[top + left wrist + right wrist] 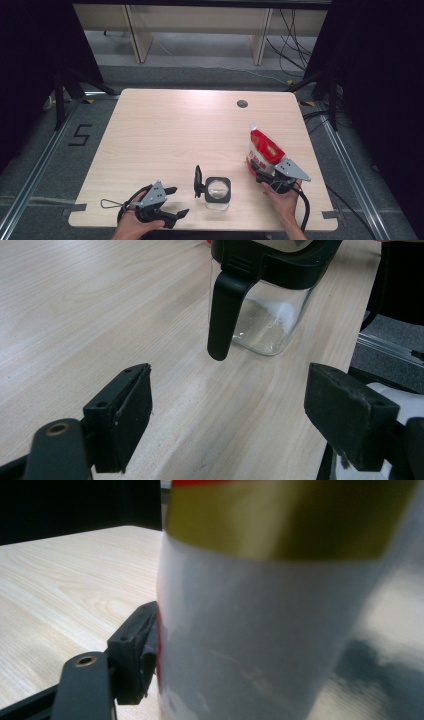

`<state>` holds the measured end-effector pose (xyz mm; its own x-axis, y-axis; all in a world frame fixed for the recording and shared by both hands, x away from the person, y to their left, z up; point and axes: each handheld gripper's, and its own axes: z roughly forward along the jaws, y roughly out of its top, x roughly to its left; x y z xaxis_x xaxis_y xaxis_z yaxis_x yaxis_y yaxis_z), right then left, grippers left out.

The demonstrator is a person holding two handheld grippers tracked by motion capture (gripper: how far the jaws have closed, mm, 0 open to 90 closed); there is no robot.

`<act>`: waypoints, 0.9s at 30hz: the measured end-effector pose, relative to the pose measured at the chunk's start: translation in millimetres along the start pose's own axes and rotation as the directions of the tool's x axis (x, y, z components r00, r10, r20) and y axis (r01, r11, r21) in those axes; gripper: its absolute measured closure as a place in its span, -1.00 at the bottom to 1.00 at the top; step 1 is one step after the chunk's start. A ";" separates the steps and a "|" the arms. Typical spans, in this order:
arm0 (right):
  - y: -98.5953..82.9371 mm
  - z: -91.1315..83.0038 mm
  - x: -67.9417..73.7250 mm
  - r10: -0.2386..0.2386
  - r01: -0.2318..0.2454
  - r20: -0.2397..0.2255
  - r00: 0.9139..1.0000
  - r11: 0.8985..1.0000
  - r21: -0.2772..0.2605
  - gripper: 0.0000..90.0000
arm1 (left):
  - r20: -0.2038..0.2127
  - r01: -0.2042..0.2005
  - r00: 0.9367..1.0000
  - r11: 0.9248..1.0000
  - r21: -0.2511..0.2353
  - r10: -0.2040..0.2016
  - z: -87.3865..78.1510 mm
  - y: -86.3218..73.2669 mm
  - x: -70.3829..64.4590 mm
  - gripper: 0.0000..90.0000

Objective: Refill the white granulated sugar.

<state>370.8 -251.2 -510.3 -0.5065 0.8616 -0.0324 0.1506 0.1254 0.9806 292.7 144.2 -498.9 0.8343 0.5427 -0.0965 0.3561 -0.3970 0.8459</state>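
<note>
Pale wood tabletop (165, 130) carries our work. Our right hand-held gripper (267, 176) clamps the red-and-white pouch (262, 147) low on its soft, crinkly, slippery body near the right edge; we judge it light. Our left hand-held gripper (175, 202) gapes wide, just beside the fragile glass jar (218, 191).

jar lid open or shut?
Open. The jar stands upright with its black lid flipped up at its left side; the mouth faces up, and a little white powder lies inside.
</note>
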 end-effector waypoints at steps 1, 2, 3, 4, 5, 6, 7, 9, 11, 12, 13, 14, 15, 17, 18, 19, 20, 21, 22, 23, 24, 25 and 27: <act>0.0 0.0 0.0 0.000 0.000 0.000 1.000 1.000 0.000 -0.36 | 0.003 -0.004 1.000 1.000 0.005 0.004 -0.3 0.2 0.2 -0.58; -0.2 0.8 -2.0 -0.015 0.015 -0.002 1.000 1.000 -0.003 -0.36 | -0.007 -0.012 1.000 1.000 0.006 0.012 -0.6 0.1 -0.1 -0.58; -0.5 1.7 -2.1 -0.008 0.008 -0.015 1.000 1.000 -0.005 -0.35 | -0.004 -0.023 1.000 1.000 0.007 0.023 -0.8 0.3 0.5 -0.58; -0.5 1.8 -2.1 -0.014 0.014 -0.011 1.000 1.000 0.002 -0.35 | -0.001 -0.028 1.000 1.000 0.005 0.028 -0.6 0.3 0.8 -0.58; -0.7 3.2 -2.1 -0.010 0.010 -0.020 1.000 1.000 0.001 -0.35 | -0.001 -0.026 1.000 1.000 0.006 0.026 -0.5 0.3 0.8 -0.58; -0.5 2.8 -3.7 -0.033 0.034 -0.012 0.999 0.999 0.010 -0.35 | -0.008 -0.019 1.000 1.000 0.001 0.019 0.1 -0.1 0.2 -0.58; -0.9 3.7 -3.5 -0.021 0.021 -0.023 1.000 1.000 0.006 -0.35 | -0.009 -0.011 1.000 1.000 0.003 0.011 0.1 -0.3 -0.4 -0.58; -1.4 3.7 -3.8 -0.008 0.009 -0.042 0.999 1.000 0.016 -0.34 | -0.003 -0.026 1.000 1.000 0.004 0.026 0.1 -0.1 0.6 -0.58; -2.7 3.2 -2.8 0.009 -0.009 -0.025 1.000 1.000 0.023 -0.34 | 0.002 -0.015 1.000 1.000 0.010 0.015 0.4 -0.2 0.2 -0.58; -2.7 3.4 -3.0 0.007 -0.006 -0.030 1.000 1.000 0.020 -0.33 | 0.000 -0.021 1.000 1.000 0.010 0.021 0.4 -0.1 0.4 -0.58; -2.7 3.4 -3.0 0.007 -0.006 -0.030 1.000 1.000 0.020 -0.33 | 0.001 -0.024 1.000 1.000 0.010 0.024 0.5 -0.1 0.4 -0.58; -3.0 4.1 -3.2 0.006 -0.006 -0.032 0.999 1.000 0.013 -0.33 | 0.002 -0.052 0.999 0.998 0.018 0.052 0.2 0.5 2.1 -0.58; -3.2 4.8 -3.5 0.007 -0.007 -0.040 0.999 1.000 0.007 -0.32 | 0.001 -0.044 0.999 0.999 0.016 0.044 0.6 0.3 1.7 -0.58; -3.8 6.0 -3.3 0.019 -0.019 -0.037 0.999 1.000 0.003 -0.32 | 0.010 -0.014 1.000 1.000 0.015 0.014 1.3 -0.2 0.5 -0.58; -4.3 7.3 -4.4 0.016 -0.016 -0.037 0.999 1.000 -0.003 -0.32 | 0.010 -0.020 1.000 1.000 0.015 0.019 1.1 -0.2 0.7 -0.58; -4.9 10.3 -7.9 -0.007 0.007 -0.055 0.998 1.000 -0.002 -0.31 | 0.002 -0.043 0.999 0.999 0.011 0.043 0.7 0.1 2.1 -0.58; -4.9 10.3 -7.9 -0.007 0.007 -0.055 0.998 1.000 -0.002 -0.31 | 0.002 -0.043 0.999 0.999 0.011 0.043 0.7 0.1 2.1 -0.58; -4.4 9.8 -8.0 -0.010 0.010 -0.046 0.999 1.000 0.013 -0.31 | 0.002 -0.039 0.999 0.999 0.011 0.039 0.7 0.1 2.1 -0.58; -4.5 10.2 -7.8 -0.014 0.014 -0.055 0.998 1.000 0.007 -0.31 | -0.001 -0.009 1.000 1.000 0.010 0.009 0.9 -0.6 0.6 -0.58; -4.4 10.1 -7.1 -0.008 0.008 -0.051 0.999 1.000 0.006 -0.31 | 0.000 -0.009 1.000 1.000 0.010 0.009 0.9 -0.6 0.7 -0.57; -4.7 10.4 -6.6 -0.005 0.005 -0.047 0.999 1.000 -0.003 -0.31 | -0.001 -0.011 1.000 1.000 0.010 0.011 1.0 -0.6 0.6 -0.57; -4.7 10.4 -6.6 -0.005 0.005 -0.047 0.999 1.000 -0.003 -0.31 | -0.001 -0.011 1.000 1.000 0.010 0.011 1.0 -0.6 0.6 -0.58; -4.7 10.5 -6.5 -0.003 0.003 -0.052 0.999 1.000 -0.001 -0.30 | -0.011 -0.033 0.999 0.999 0.021 0.033 1.5 -0.7 1.8 -0.58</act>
<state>382.3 -252.3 -516.7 -0.5502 0.8346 -0.0257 0.1483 0.1280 0.9806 294.6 144.3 -500.4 0.8411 0.5372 -0.0631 0.3373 -0.4297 0.8376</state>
